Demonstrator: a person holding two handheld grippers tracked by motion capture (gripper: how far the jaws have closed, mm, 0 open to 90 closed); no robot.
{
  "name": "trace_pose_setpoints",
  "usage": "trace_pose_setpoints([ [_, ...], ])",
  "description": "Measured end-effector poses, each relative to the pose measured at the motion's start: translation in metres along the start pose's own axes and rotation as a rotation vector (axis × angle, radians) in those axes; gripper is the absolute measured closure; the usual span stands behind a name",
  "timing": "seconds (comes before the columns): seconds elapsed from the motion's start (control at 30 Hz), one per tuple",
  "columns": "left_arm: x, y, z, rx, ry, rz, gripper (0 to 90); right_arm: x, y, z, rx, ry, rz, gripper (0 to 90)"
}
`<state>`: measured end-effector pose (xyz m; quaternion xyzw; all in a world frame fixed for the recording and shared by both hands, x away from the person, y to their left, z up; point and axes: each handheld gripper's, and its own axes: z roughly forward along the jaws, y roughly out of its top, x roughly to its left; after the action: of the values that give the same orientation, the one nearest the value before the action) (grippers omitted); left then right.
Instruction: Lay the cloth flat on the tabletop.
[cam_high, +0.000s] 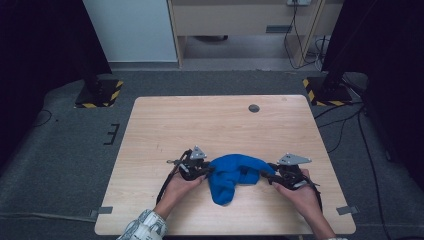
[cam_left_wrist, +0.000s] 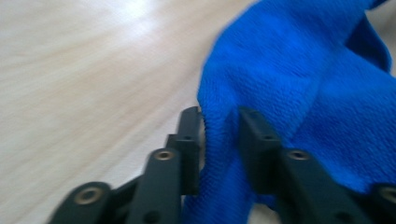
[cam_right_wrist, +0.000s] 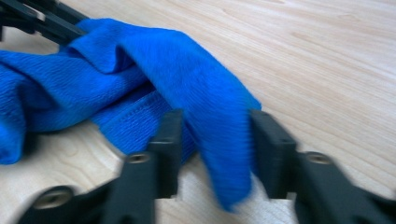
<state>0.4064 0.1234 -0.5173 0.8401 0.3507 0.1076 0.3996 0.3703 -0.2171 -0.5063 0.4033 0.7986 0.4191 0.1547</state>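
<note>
1. The table (cam_high: 165, 125) is the biggest thing here: light wood, sitting on grey carpet, and bare apart from a small dark round spot (cam_high: 254, 108) up near the far edge.

2. Next up is the blue cloth (cam_high: 235, 175), a fuzzy towel kind of thing. It's lying bunched up on the near half of the table, right between the two grippers. One lump of it trails toward the person's side, and the rest humps up in the middle.

3. The person's hands come in from the near edge, one on each gripper. There's a patterned sleeve (cam_high: 142, 227) on the left arm.

4. Left gripper (cam_left_wrist: 219, 135): it sits at the cloth's left end. Up close in the left gripper view, a fold of the cloth runs up between the two black jaws. They're parted and look like they're flanking the fold rather than pinching it hard, so I'd call it let go, with the cloth loose in the gap.

5. Right gripper (cam_right_wrist: 217, 140): it's at the cloth's right end. In the right gripper view, a corner flap hangs down between the jaws with a clear gap on either side, so it's released, not clamping anything. The left gripper's black frame shows at the far side of the cloth in that view.
</note>
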Motion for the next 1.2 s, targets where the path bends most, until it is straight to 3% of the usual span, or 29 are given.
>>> trace_pose_setpoints([
  [0.1, 0.001, 0.001, -0.008, -0.052, 0.002, -0.019, 60.4, 0.001, 0.000, -0.002, -0.023, -0.028, -0.002, 36.9],
  [0.2, -0.003, 0.002, -0.015, -0.079, 0.023, -0.008, 53.2, 0.001, 0.001, -0.006, -0.057, -0.044, -0.014, 31.0],
  [0.43, -0.007, -0.003, -0.036, -0.140, 0.049, -0.018, 42.6, 0.004, 0.002, -0.014, -0.085, -0.050, -0.024, 24.1],
  [0.53, -0.006, -0.009, -0.048, -0.161, 0.068, -0.015, 40.4, 0.004, 0.001, -0.016, -0.087, -0.050, -0.032, 25.1],
  [0.77, -0.013, -0.027, -0.060, -0.122, 0.084, 0.032, 35.8, 0.004, -0.004, -0.018, -0.077, -0.037, -0.048, 37.6],
  [0.93, -0.018, -0.033, -0.057, -0.085, 0.129, 0.060, 33.3, 0.002, -0.011, -0.021, -0.046, -0.041, -0.060, 36.4],
  [1.07, -0.015, -0.036, -0.051, -0.051, 0.131, 0.065, 31.1, -0.002, -0.015, -0.024, -0.038, -0.054, -0.052, 31.9],
  [1.2, -0.011, -0.036, -0.053, -0.043, 0.180, 0.059, 31.2, -0.005, -0.020, -0.024, -0.014, -0.061, -0.053, 31.9],
])
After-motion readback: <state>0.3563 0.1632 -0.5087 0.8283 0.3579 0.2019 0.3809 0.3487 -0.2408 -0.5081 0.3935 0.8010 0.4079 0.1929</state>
